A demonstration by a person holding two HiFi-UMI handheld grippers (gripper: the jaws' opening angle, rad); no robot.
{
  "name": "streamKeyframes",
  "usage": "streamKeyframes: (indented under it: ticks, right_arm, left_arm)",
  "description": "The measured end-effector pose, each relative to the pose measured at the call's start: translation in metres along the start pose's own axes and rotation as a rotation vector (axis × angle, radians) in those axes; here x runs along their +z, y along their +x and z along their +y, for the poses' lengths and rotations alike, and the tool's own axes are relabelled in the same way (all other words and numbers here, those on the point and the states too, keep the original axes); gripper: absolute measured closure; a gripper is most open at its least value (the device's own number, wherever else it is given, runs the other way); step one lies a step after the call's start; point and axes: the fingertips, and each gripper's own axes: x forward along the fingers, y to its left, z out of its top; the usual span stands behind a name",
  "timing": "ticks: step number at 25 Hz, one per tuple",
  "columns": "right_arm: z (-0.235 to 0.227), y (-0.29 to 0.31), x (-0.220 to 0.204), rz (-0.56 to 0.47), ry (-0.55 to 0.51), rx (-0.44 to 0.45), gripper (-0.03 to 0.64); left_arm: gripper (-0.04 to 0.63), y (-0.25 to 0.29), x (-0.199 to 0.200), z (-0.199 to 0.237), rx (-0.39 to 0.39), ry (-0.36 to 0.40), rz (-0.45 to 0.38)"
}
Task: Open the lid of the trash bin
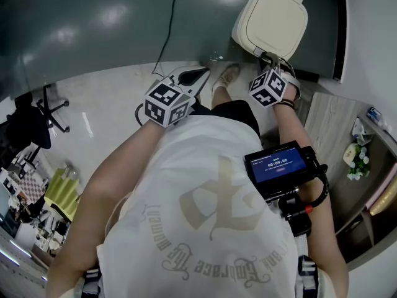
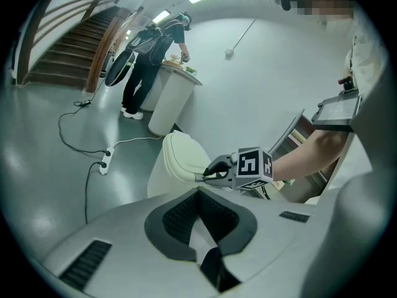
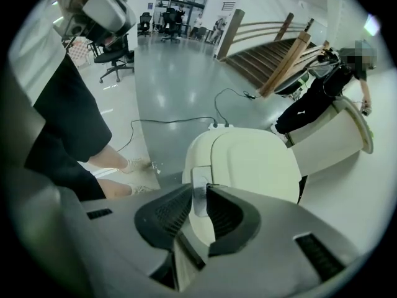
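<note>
A cream trash bin (image 1: 273, 20) stands on the grey floor ahead, its lid (image 3: 254, 157) lying down on the body. My right gripper (image 1: 269, 59) reaches its front edge. In the right gripper view the jaws stand closed on the small tab (image 3: 199, 194) at the lid's front. The left gripper view shows the same grip from the side, the right gripper (image 2: 209, 174) at the lid's rim (image 2: 186, 157). My left gripper (image 1: 203, 74) hangs to the left of the bin, apart from it, shut with nothing between its jaws (image 2: 198, 194).
A power strip (image 2: 105, 161) with a cable lies on the floor left of the bin. Farther off, a person (image 2: 149, 54) stands at a tall white bin (image 2: 172, 98). A wooden shelf (image 1: 338, 141) is on the right. My own foot (image 1: 227, 76) is near the bin.
</note>
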Motion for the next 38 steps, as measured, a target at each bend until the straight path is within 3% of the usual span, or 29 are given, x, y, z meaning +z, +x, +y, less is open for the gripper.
streamKeyframes:
  ticks: [18, 38]
  right_arm:
    - [-0.003, 0.004, -0.012, 0.082, -0.05, -0.063, 0.546]
    - [-0.003, 0.007, -0.023, 0.121, -0.051, -0.062, 0.549]
  left_arm:
    - [0.583, 0.004, -0.003, -0.004, -0.001, -0.001, 0.009]
    - [0.583, 0.011, -0.007, -0.008, -0.003, -0.005, 0.007]
